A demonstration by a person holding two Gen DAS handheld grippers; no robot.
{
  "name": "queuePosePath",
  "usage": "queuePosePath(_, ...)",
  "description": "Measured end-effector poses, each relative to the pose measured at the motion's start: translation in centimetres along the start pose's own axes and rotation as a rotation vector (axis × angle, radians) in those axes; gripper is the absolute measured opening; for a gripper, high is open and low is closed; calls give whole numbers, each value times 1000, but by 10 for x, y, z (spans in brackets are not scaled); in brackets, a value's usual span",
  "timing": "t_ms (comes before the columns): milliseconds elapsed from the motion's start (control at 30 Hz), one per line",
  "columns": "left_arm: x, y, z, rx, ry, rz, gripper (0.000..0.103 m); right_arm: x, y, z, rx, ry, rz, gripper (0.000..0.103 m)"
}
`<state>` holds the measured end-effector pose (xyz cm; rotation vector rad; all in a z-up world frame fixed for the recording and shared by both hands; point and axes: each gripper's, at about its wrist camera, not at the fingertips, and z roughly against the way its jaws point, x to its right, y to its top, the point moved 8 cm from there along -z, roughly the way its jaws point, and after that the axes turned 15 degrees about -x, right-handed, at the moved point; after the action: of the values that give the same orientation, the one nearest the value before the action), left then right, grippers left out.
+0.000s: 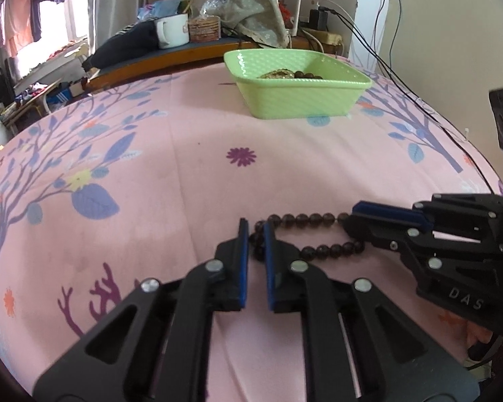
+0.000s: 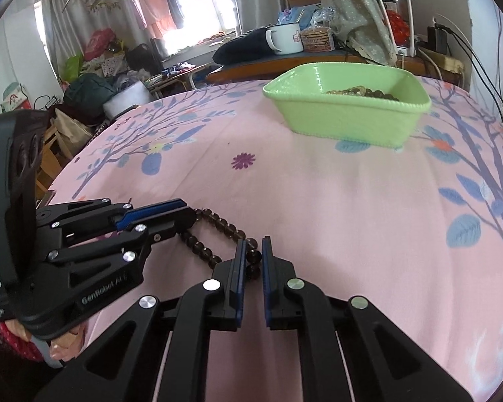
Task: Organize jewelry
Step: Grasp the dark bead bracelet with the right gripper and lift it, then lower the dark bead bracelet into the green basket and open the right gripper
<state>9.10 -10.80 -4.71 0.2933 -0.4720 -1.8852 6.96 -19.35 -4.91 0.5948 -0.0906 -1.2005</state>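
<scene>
A dark brown bead bracelet (image 1: pixel 305 221) lies stretched on the pink floral cloth (image 1: pixel 184 154) between both grippers. My left gripper (image 1: pixel 255 234) is shut on its left end. My right gripper (image 1: pixel 352 221) is shut on its right end. In the right wrist view my right gripper (image 2: pixel 253 251) pinches beads of the bracelet (image 2: pixel 214 222), and my left gripper (image 2: pixel 192 216) holds the other end. A green tray (image 1: pixel 298 83) with other jewelry in it stands farther back; it also shows in the right wrist view (image 2: pixel 348 107).
Behind the cloth's far edge is a desk with a white mug (image 1: pixel 172 30), a stack of coasters (image 1: pixel 204 28), draped fabric (image 1: pixel 248 3) and cables (image 1: pixel 379 57). Clutter and a bright window lie to the left (image 2: pixel 94 83).
</scene>
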Motion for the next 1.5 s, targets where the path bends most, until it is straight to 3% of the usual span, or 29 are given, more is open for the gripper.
queuePosePath(367, 15, -27, 7, -45, -158, -25, 12, -5, -36, 15, 61, 5, -47, 0)
queuePosePath(533, 23, -29, 9, -58, -154, -58, 21, -6, -33, 15, 41, -5, -41, 0)
queuePosePath(633, 25, -32, 9, -58, -140, -74, 20, -7, -33, 14, 34, -12, -28, 0)
queuePosePath(700, 23, -31, 8, -59, -142, -66, 11, -7, -33, 14, 33, -3, -17, 0)
queuePosePath(867, 23, -21, 7, -96, -208, -49, 8, -4, -23, 18, 42, 36, -15, 0)
queuePosePath(1000, 22, 19, 19, -49, -226, -58, 8, 5, 10, 44, 123, 33, 1, 0)
queuePosePath(1233, 28, 132, 31, 121, -142, -84, 8, 52, 101, 81, 299, -31, -32, 0)
queuePosePath(1333, 35, 170, 24, 175, -81, -84, 9, 80, 127, 75, 316, -73, -63, 0)
queuePosePath(1500, 39, 197, -14, 167, 43, -77, 10, 118, 143, 41, 283, -114, -131, 0)
